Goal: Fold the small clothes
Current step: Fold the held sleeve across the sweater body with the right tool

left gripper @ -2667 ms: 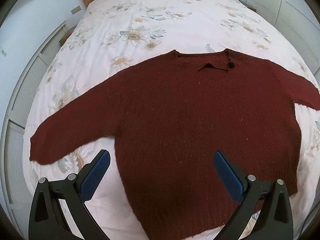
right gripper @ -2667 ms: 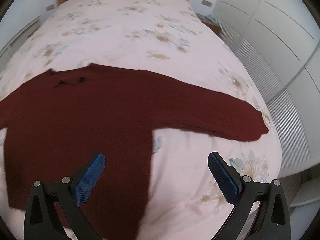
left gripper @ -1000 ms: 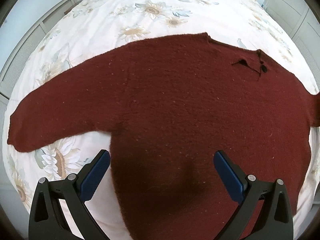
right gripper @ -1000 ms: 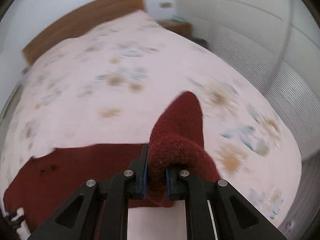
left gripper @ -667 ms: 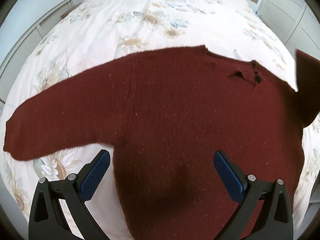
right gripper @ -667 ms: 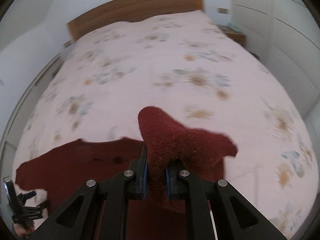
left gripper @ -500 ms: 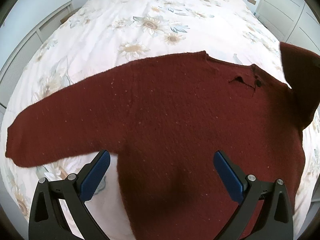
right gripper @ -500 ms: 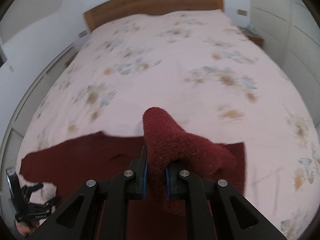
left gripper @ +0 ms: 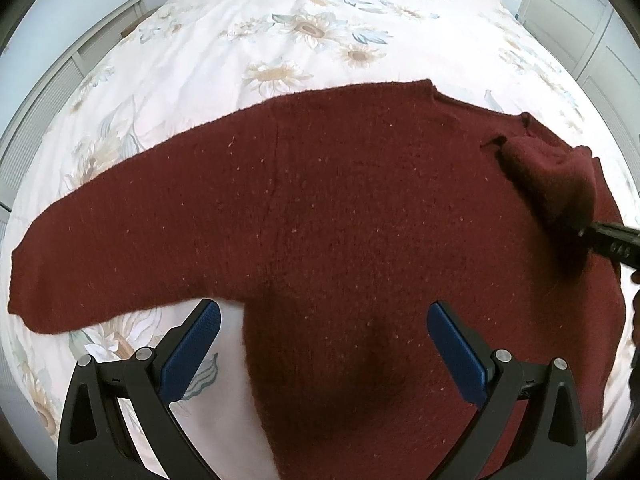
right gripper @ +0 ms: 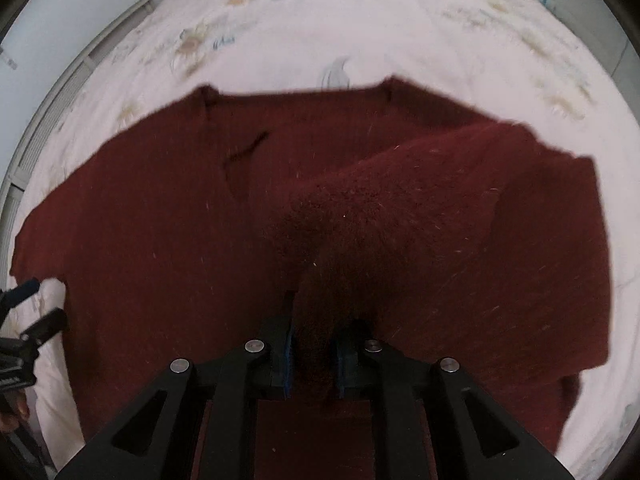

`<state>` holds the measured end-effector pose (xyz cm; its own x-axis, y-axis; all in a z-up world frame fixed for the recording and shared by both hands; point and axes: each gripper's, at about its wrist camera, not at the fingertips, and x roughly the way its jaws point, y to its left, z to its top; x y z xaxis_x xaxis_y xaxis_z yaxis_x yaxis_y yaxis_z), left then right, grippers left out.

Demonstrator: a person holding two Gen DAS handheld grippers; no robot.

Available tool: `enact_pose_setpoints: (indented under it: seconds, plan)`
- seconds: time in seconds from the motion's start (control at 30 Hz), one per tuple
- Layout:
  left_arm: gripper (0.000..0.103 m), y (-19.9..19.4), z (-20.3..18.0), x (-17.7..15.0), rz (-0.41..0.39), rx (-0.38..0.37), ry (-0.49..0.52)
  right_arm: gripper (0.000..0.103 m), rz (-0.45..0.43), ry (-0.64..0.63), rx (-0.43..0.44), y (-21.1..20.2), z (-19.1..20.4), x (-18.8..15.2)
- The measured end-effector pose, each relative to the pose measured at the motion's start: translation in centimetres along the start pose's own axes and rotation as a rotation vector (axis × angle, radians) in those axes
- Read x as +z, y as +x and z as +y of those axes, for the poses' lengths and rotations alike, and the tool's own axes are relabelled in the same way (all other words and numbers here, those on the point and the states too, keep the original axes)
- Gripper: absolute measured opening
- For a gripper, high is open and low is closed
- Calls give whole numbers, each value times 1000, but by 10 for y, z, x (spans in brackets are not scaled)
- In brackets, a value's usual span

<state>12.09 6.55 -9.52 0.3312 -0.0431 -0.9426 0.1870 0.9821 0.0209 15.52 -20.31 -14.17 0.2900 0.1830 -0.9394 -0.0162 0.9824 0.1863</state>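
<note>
One dark red sweater (left gripper: 340, 216) lies face up on the floral bedspread (left gripper: 304, 32), body flat, neckline toward the far end of the bed. Right gripper (right gripper: 312, 360) has its jaws clamped on the cuff end of the right sleeve (right gripper: 400, 200); that sleeve is lifted and draped inward over the chest, fold running from the shoulder across to the gripper. In the left wrist view the same sleeve shows as a raised hump at the right edge, with the right gripper's black body (left gripper: 612, 240) just beside it. Left gripper (left gripper: 320, 344) hovers above the lower hem area with jaws spread wide, blue pads (left gripper: 192, 348) clear of the fabric, holding nothing. Left sleeve (left gripper: 120, 232) lies stretched out flat on the bedspread, well apart from the folded one.
</note>
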Motion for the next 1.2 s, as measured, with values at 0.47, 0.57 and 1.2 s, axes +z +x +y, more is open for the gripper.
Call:
enact_pose_setpoints:
  seconds: [0.47,0.57,1.2]
  plan:
    - [102,4,-5,0,18,41,33,77,-12,-83,-58,-28,-2,-9]
    - [102,4,-10,2,17,40,44,77,-26,-79,-108,-51,-28,-18]
    - [102,17,-180,50,-13,-66,398,33,-36,64,-260,-40,-172,-52]
